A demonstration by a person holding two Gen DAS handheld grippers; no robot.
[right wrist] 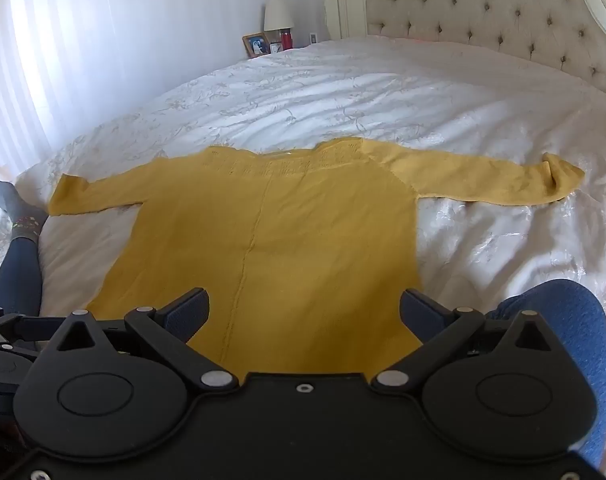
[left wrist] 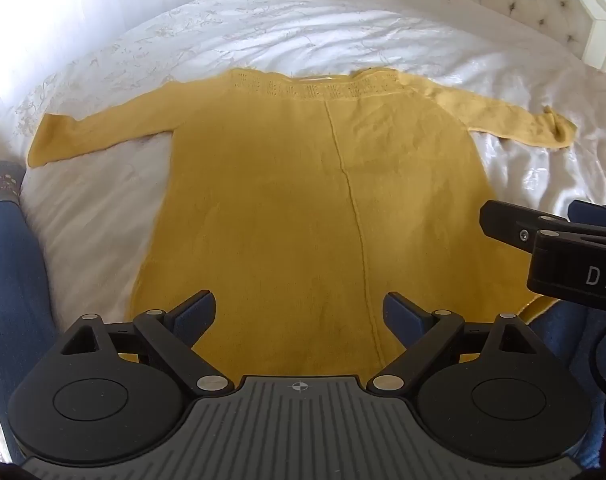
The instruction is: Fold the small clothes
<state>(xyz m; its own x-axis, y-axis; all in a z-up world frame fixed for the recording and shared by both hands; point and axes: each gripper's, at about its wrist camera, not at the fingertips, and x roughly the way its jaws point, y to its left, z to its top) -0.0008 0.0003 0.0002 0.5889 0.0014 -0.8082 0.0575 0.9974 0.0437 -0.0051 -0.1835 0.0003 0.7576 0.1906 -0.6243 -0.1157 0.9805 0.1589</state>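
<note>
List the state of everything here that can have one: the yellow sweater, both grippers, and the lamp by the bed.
Yellow sweater: unfolded, flat on the bed, both sleeves spread out.
Right sleeve cuff: partly turned over.
Left gripper: open, empty, above the sweater's hem.
Right gripper: open, empty, above the hem.
Lamp: cannot tell whether it is lit.

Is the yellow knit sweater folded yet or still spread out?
Spread out. The yellow knit sweater lies flat on the white bedspread, both sleeves extended sideways, no fold; the right cuff is slightly turned.
</note>
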